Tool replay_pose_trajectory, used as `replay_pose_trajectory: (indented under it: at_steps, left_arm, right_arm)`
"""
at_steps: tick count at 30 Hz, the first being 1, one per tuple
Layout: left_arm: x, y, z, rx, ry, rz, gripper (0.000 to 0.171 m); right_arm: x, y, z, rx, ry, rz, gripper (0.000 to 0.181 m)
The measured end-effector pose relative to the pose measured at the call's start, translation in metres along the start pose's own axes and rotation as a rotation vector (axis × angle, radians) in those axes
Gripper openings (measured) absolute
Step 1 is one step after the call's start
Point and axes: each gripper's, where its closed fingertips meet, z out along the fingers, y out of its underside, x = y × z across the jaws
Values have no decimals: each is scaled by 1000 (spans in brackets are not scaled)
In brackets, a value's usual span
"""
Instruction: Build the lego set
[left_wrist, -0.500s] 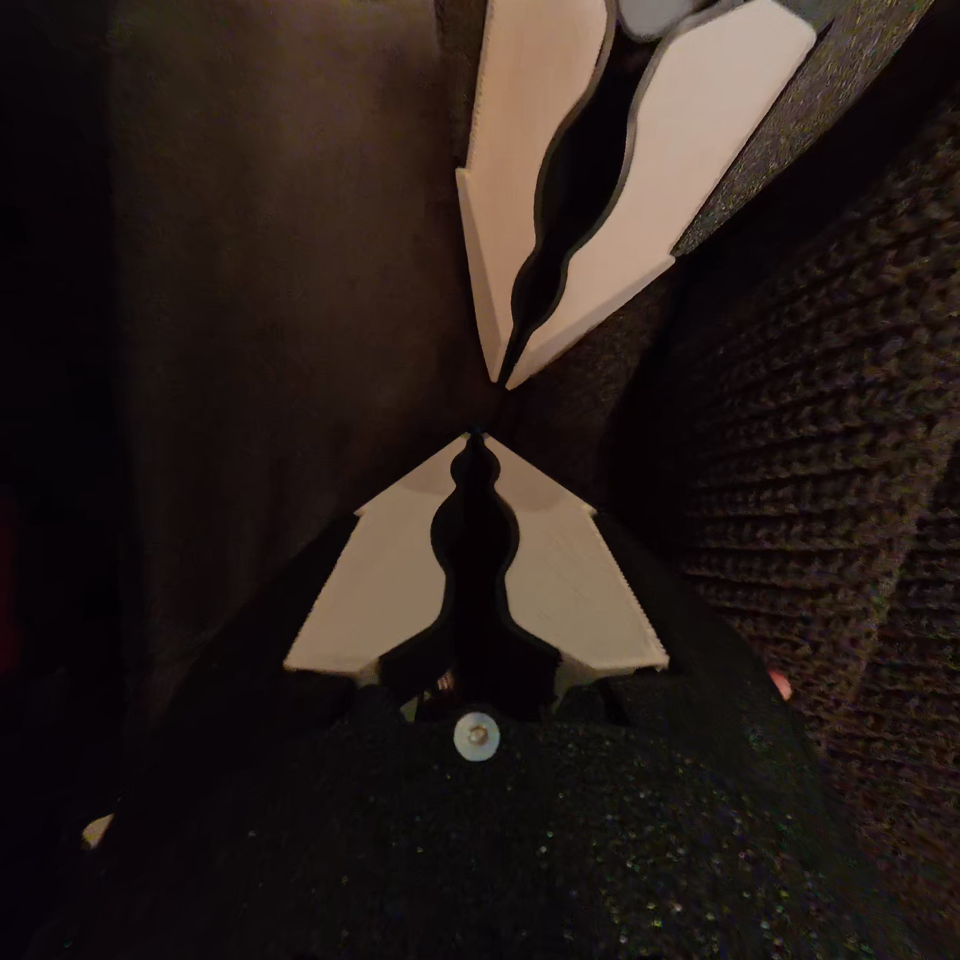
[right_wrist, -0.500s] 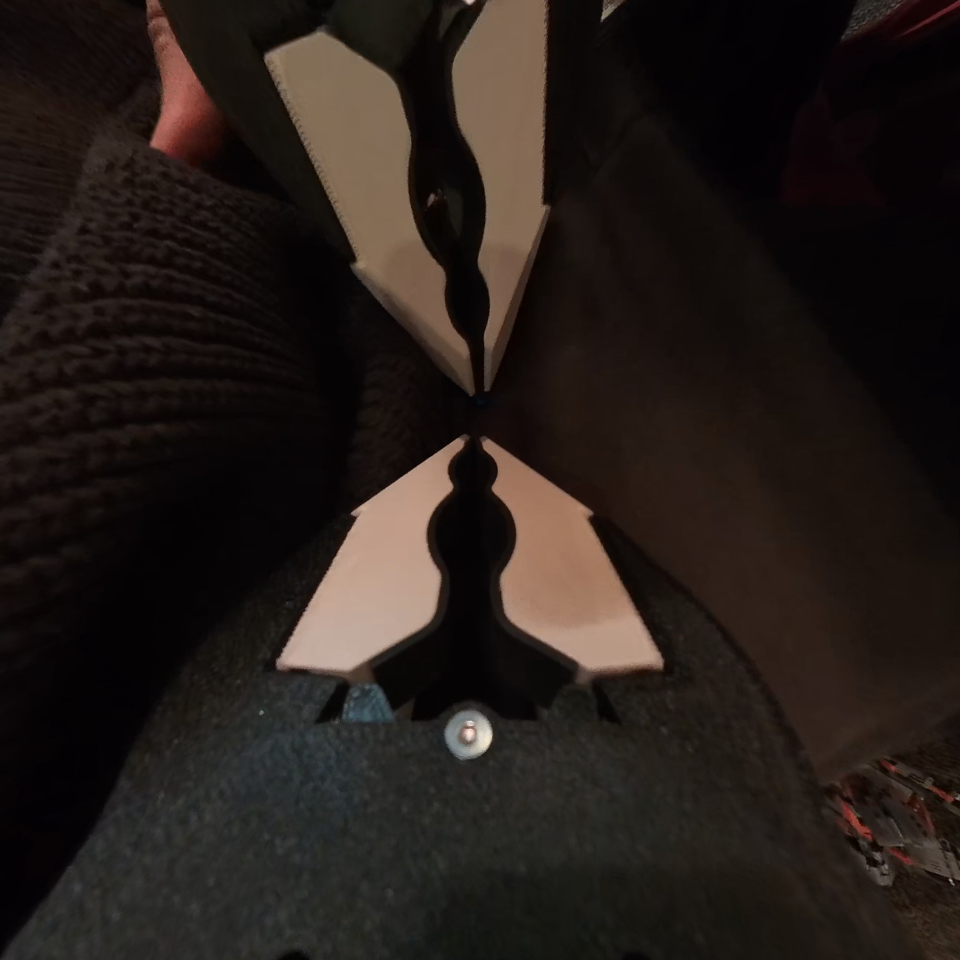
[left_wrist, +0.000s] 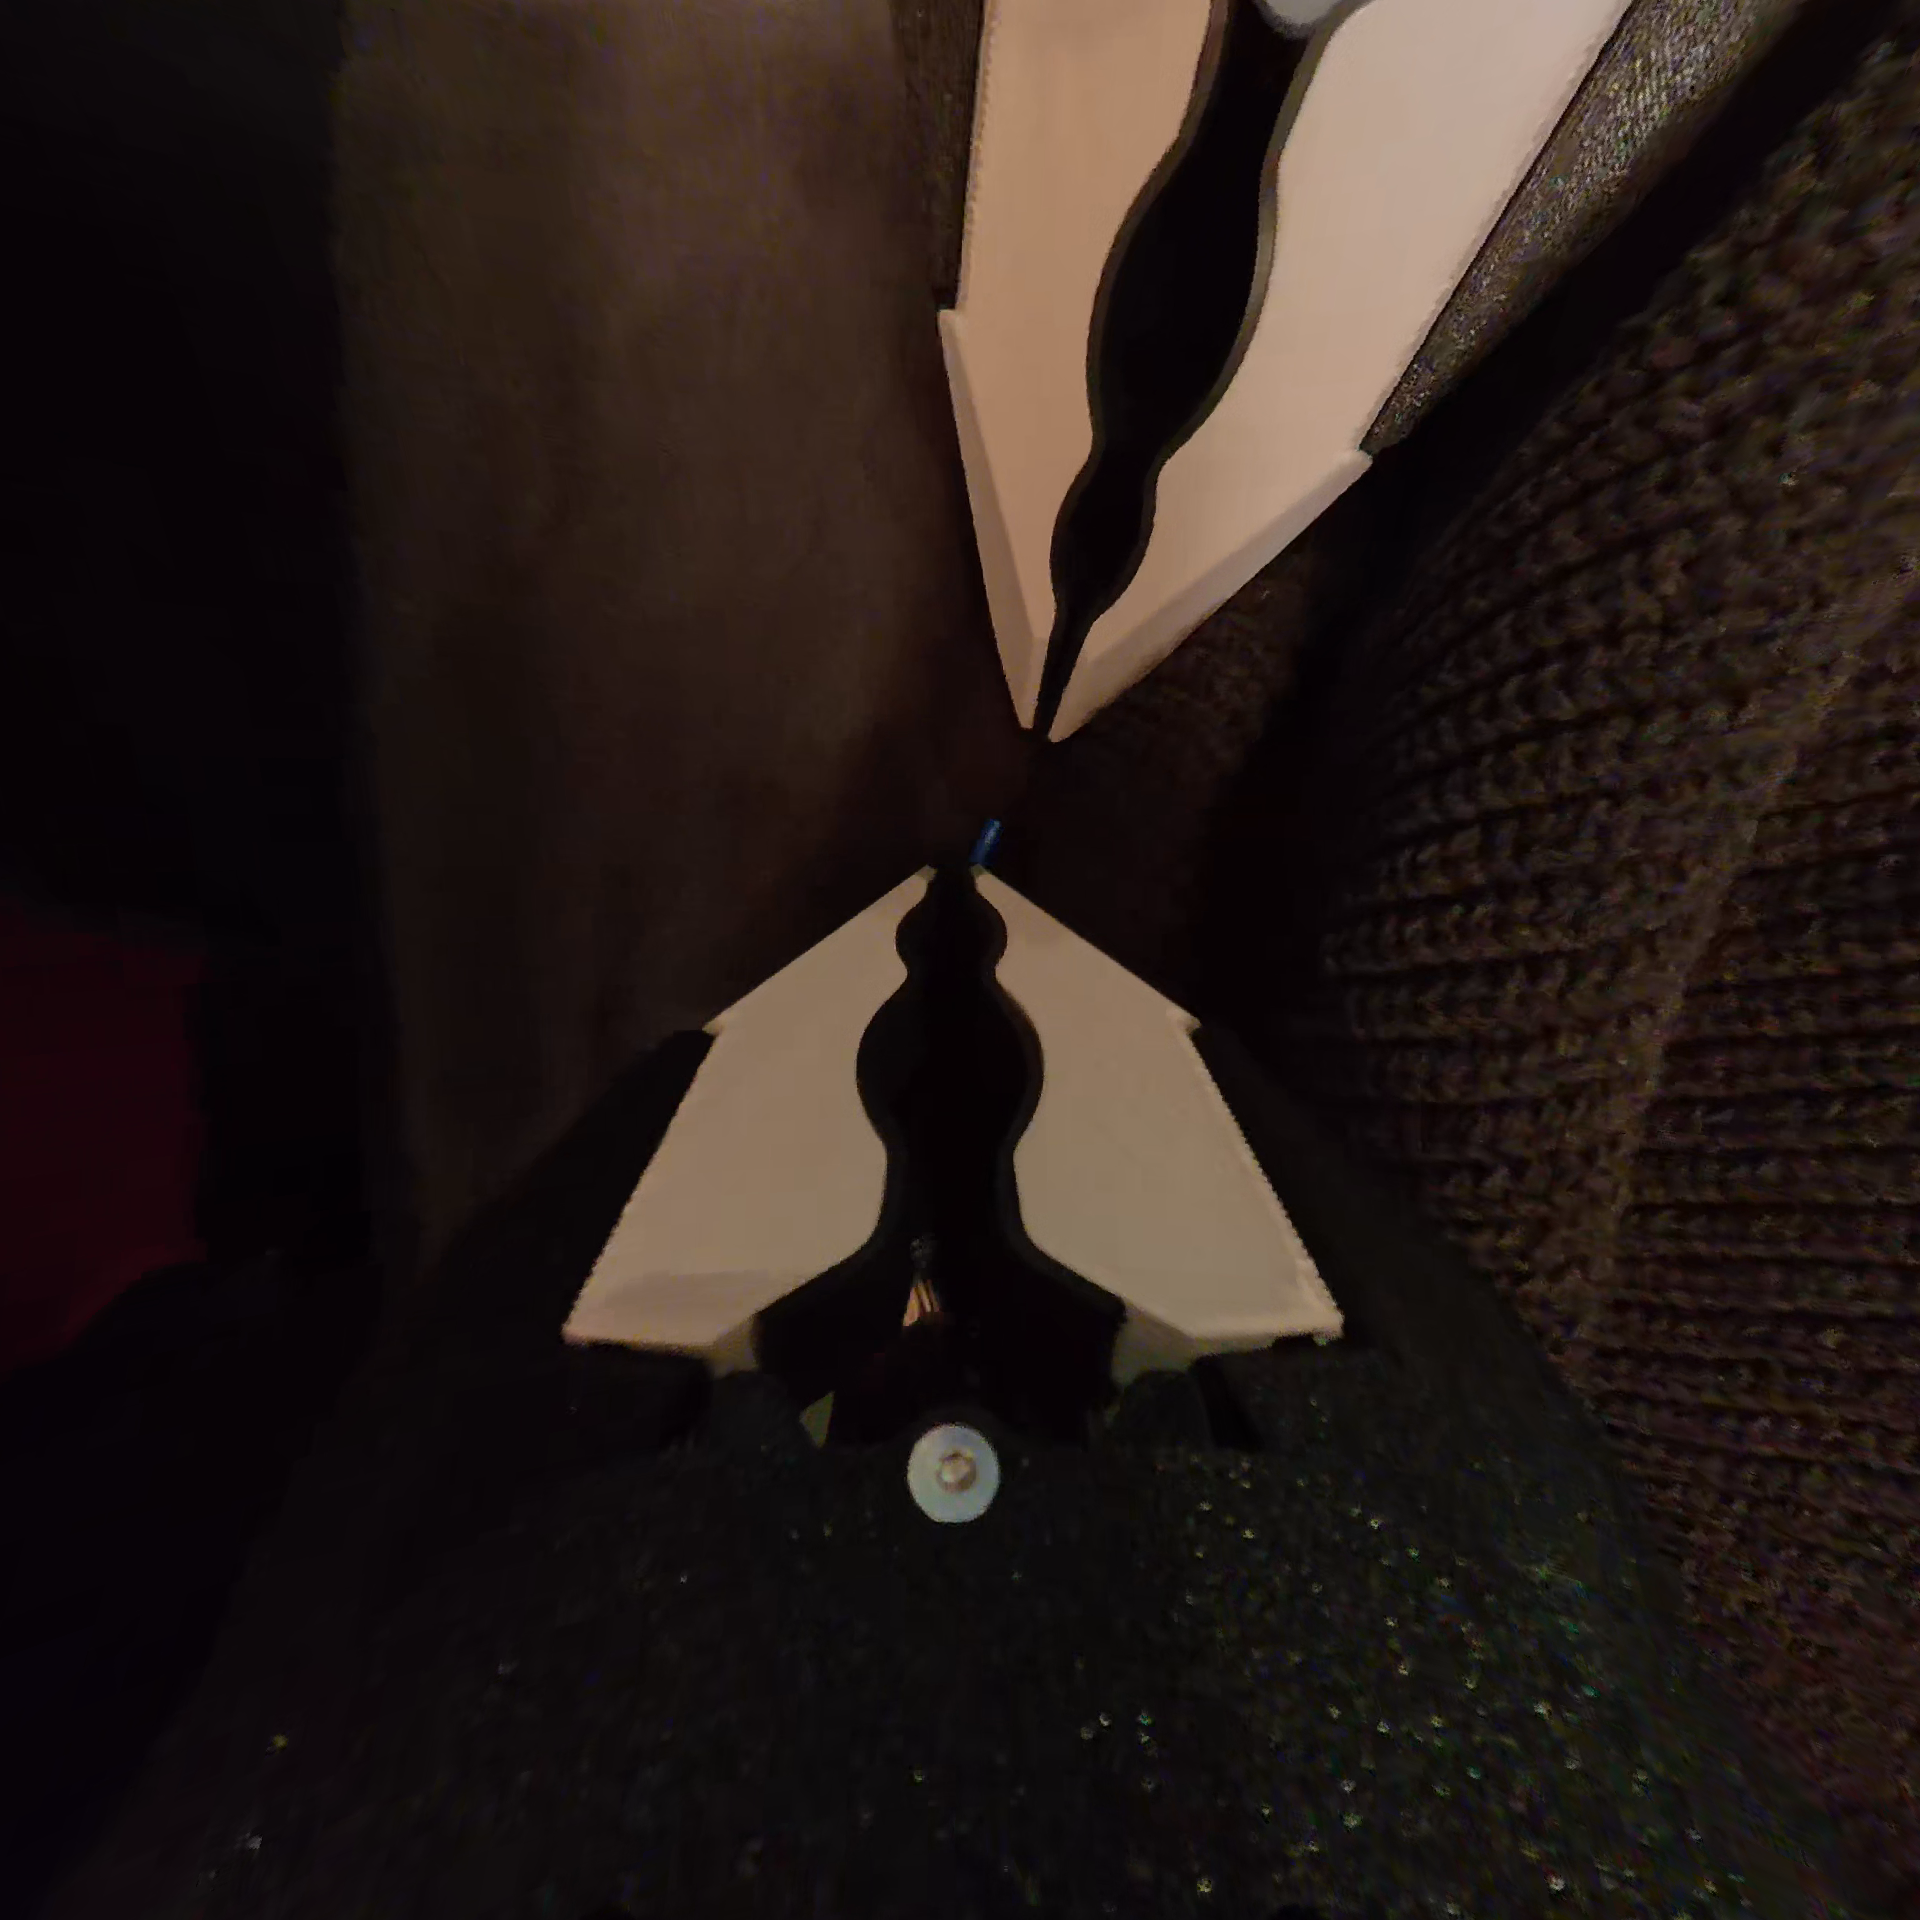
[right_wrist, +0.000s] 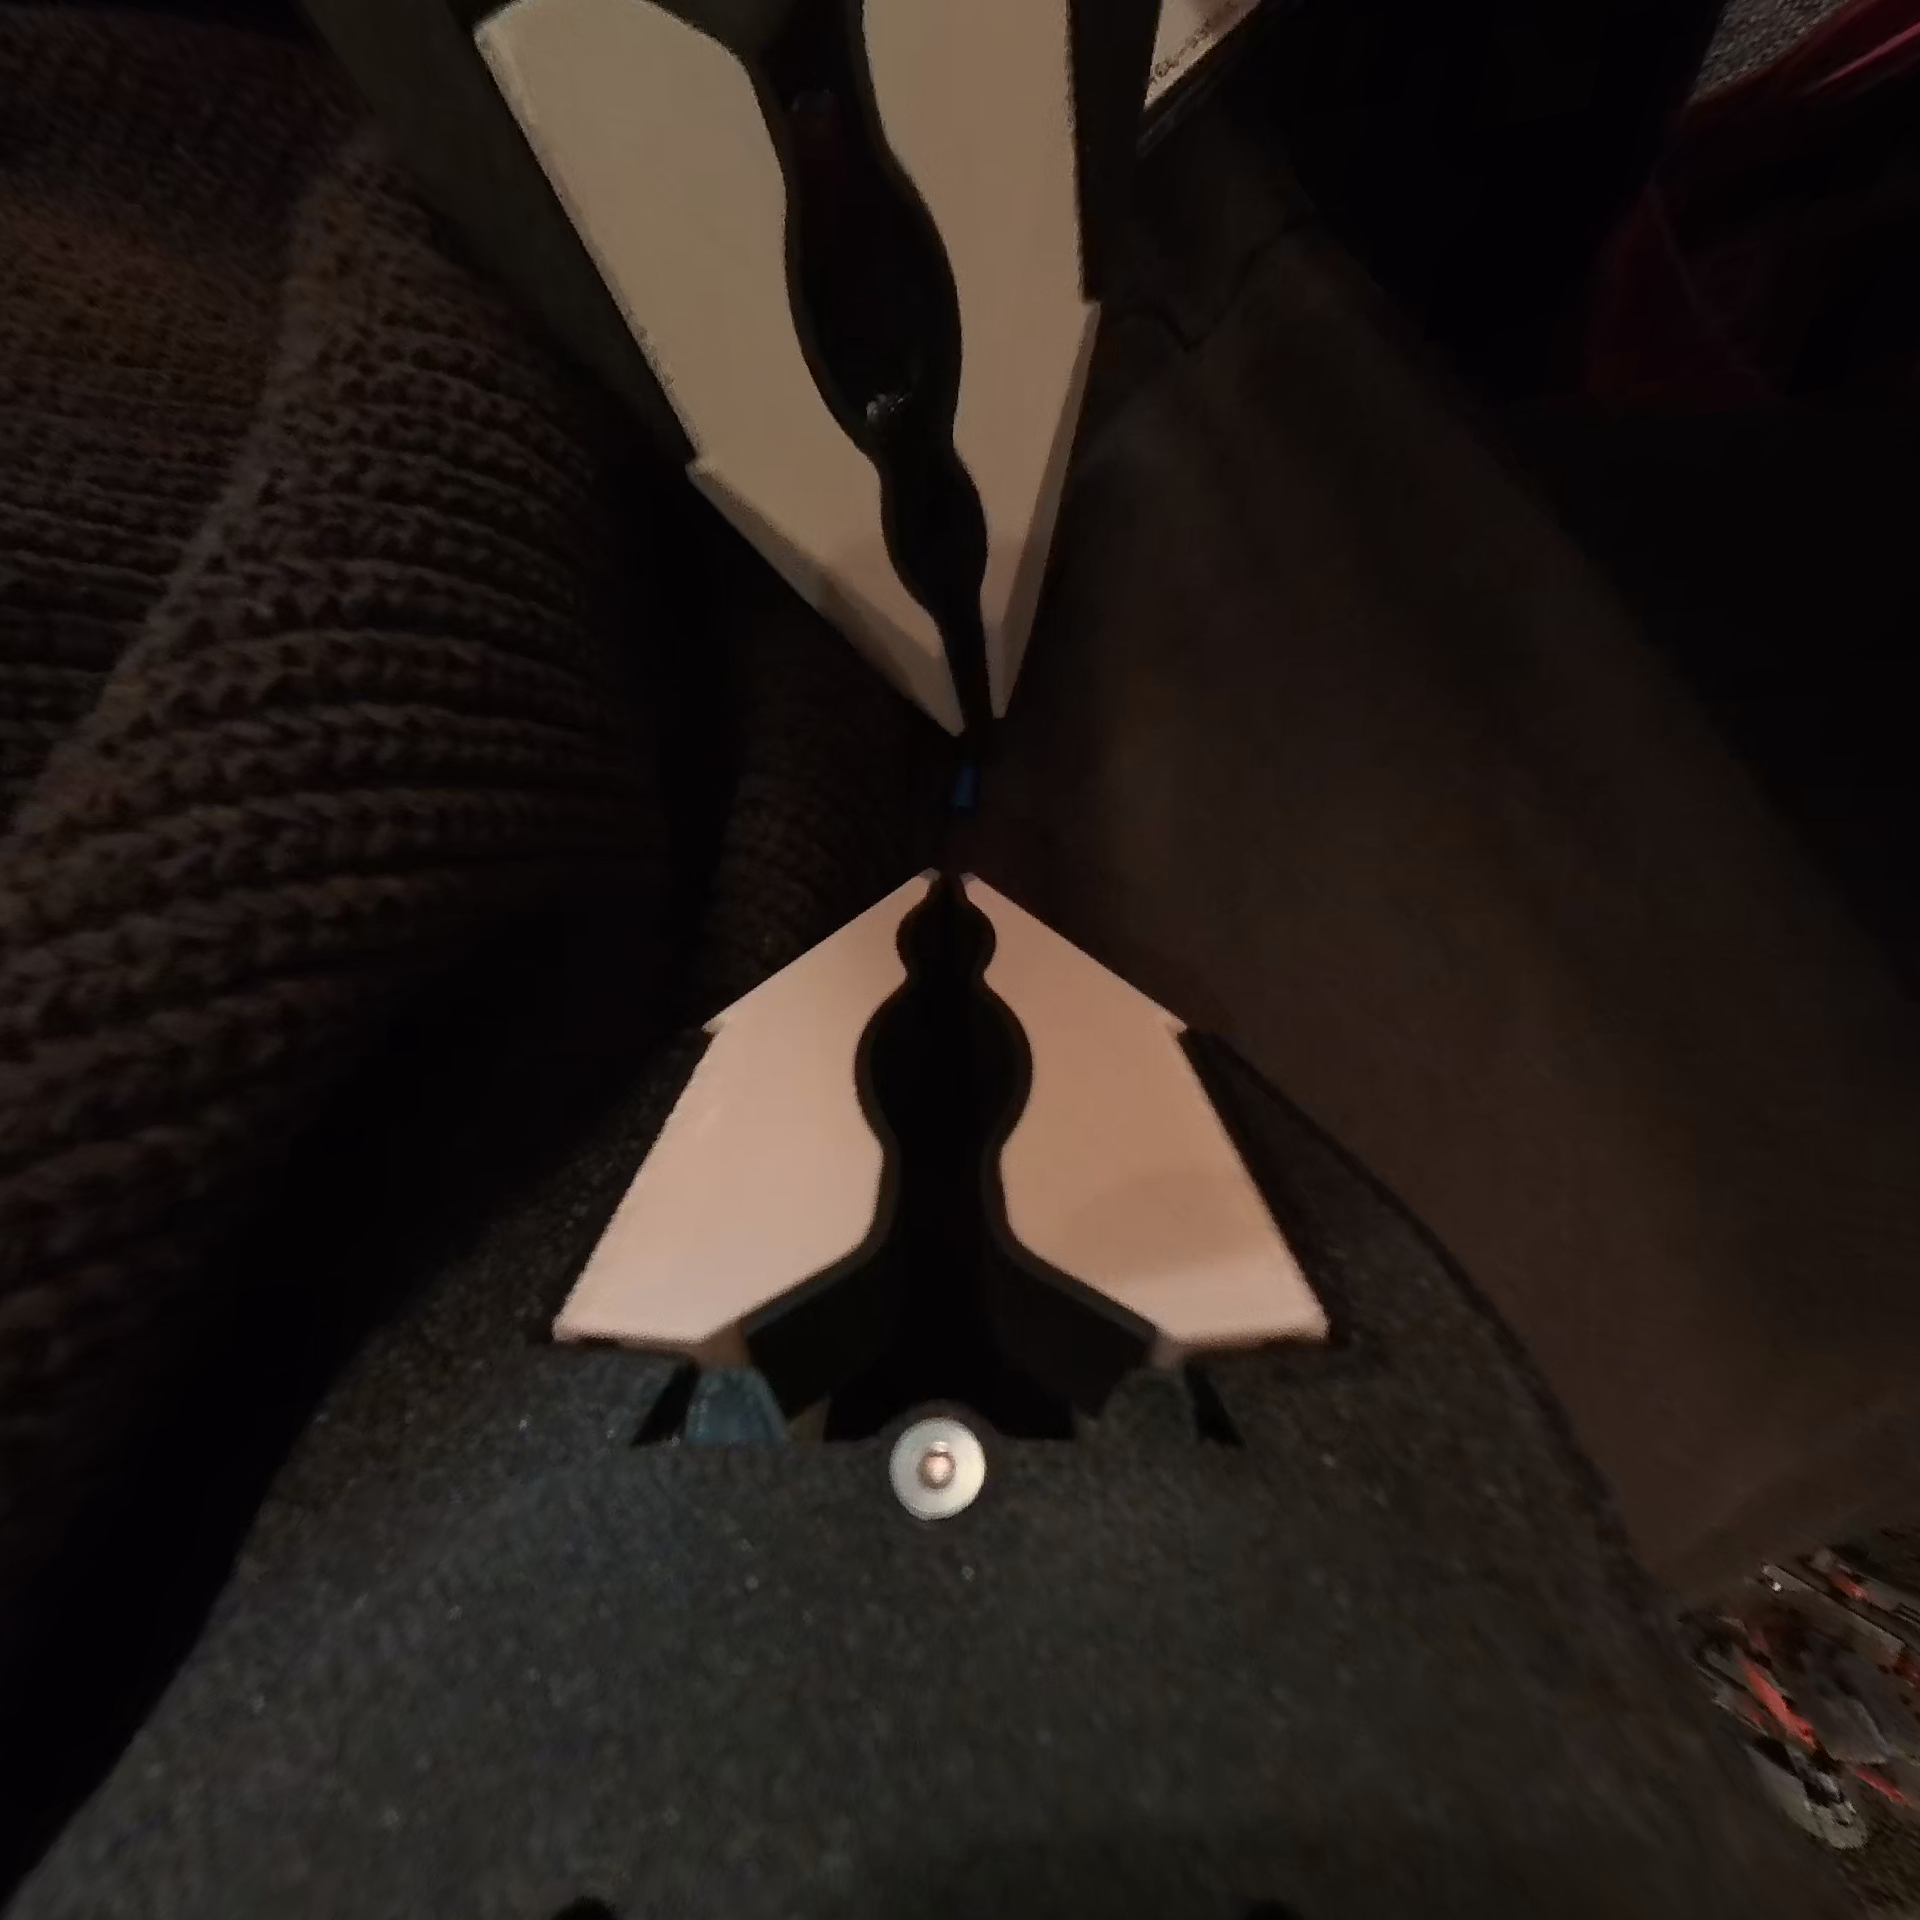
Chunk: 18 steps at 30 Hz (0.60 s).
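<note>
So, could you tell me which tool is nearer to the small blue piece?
Left. The blue piece sits at the tips of the left tool; the right tool points at it across a gap.

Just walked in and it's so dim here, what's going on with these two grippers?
A person holds two grippers tip to tip before a brown surface, beside dark knitted fabric. The left gripper is shut and seems to pinch a small blue piece at its tips. The right gripper is shut too, just short of that piece.
</note>
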Motion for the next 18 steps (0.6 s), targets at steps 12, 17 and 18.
replay_pose_trajectory:
  at_steps: [12, 17, 18]
  left_arm:
    - [14, 3, 13, -45, 88, 76, 0]
    - [17, 3, 12, -38, 123, 62, 0]
    - [16, 3, 12, -39, 115, 65, 0]
  right_arm:
    - [0, 0, -1, 13, 3, -2, 0]
    - [0, 0, -1, 15, -6, 14, 0]
    - [0, 0, -1, 15, -6, 17, 0]
